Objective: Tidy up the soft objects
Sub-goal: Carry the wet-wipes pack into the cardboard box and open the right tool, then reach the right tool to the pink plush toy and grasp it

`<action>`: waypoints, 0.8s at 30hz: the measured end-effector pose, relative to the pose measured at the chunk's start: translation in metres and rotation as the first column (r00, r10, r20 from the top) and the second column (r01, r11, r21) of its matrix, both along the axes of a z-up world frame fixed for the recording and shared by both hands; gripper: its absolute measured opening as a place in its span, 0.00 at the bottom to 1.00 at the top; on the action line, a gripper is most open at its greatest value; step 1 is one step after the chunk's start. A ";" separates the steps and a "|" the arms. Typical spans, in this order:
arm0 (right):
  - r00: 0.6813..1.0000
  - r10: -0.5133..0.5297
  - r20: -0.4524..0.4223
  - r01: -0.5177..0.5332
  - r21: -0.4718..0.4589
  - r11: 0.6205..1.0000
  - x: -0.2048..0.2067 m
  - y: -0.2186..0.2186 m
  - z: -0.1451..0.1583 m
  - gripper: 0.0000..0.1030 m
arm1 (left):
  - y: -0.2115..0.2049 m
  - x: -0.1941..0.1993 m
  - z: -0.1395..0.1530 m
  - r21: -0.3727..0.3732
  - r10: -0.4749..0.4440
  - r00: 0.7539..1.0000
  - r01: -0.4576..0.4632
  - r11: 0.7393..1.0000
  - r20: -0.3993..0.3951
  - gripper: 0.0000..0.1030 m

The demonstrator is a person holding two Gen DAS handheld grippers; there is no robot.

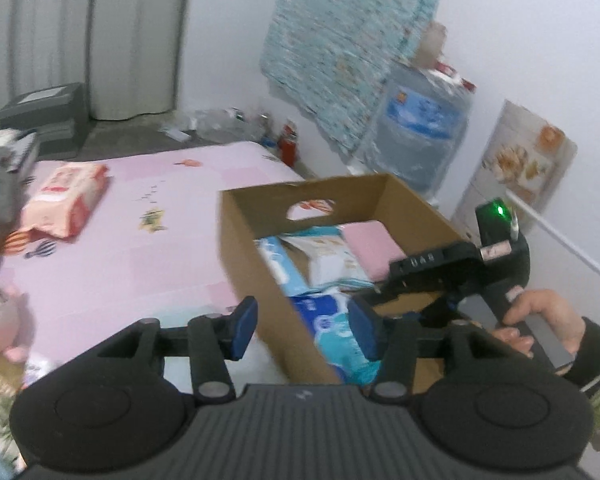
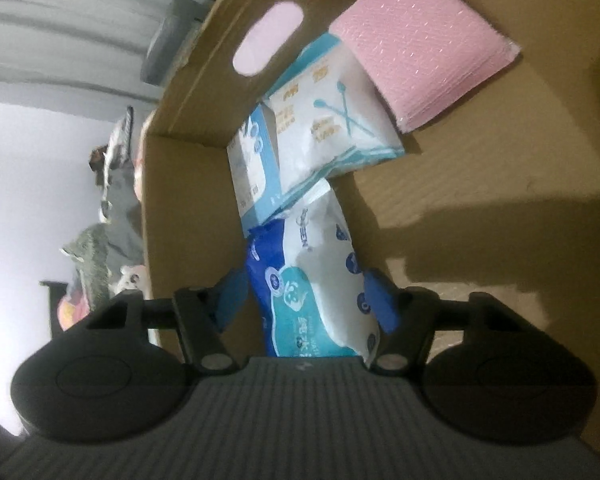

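Inside the cardboard box (image 2: 172, 184) the right tongs (image 2: 304, 300) straddled the blue-and-white wipes pack (image 2: 316, 280), blue pads wide apart on either flank; whether they touched the wrapper could not be told. That pack looked soft and light, a slick film pouch that would dent under pressure, so my call was to pinch it across its narrow middle, not at the crimped end seams. Its long axis ran away from the tongs toward the box's handle-hole wall, and it lay flat on the floor of the box. Just beyond it sat the white tissue pack (image 2: 332, 120), with a small blue carton (image 2: 254, 168) beside it against the side wall, and the pink cloth (image 2: 420, 44) farthest in, by the far corner.

Outside the box, the left tongs (image 1: 304, 328) hung wide open and empty, straddling the box's near wall (image 1: 260, 292). On the pink bed (image 1: 132, 256), well left of the box, an orange-pink pack (image 1: 64, 204) lay unboxed, its long axis angled away from the box.
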State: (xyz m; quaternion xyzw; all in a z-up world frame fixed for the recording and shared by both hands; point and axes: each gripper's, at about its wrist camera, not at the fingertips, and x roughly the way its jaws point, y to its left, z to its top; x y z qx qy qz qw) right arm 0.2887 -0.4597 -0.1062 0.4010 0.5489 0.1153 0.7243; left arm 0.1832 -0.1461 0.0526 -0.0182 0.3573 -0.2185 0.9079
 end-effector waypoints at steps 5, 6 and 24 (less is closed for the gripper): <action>0.999 0.052 -0.003 -0.052 -0.056 0.997 0.008 0.026 -0.010 0.47 | 0.038 -0.012 -0.009 0.003 0.097 0.995 -0.097 0.995 0.005 0.55; 0.998 0.056 -0.002 -0.056 -0.066 0.996 0.009 0.031 -0.011 0.47 | 0.045 -0.015 -0.011 0.010 0.116 0.993 -0.116 0.993 0.004 0.55; 0.984 0.106 0.146 -0.068 -0.243 0.968 -0.002 0.045 0.054 0.58 | 0.156 -0.062 -0.029 0.019 0.385 0.922 -0.386 0.922 0.040 0.61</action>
